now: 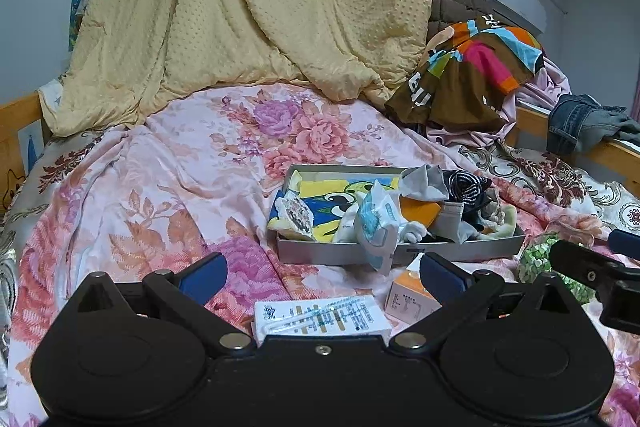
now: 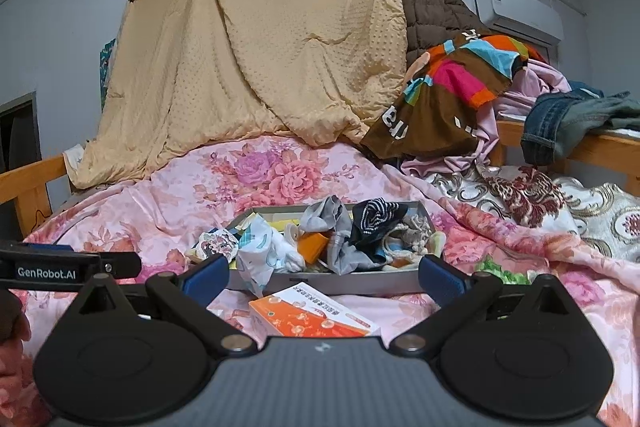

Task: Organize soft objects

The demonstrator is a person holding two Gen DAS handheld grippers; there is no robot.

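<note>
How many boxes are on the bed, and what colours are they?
Grey tray-like box holding the soft things: 1
White box with printed text: 1
Orange and white box: 1
Total: 3

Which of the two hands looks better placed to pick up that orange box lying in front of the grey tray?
Right, probably. The orange box lies centred between the right gripper's open jaws, just before the grey tray. The left gripper, also open, is lined up on the white box, with the orange one off to its right.
</note>
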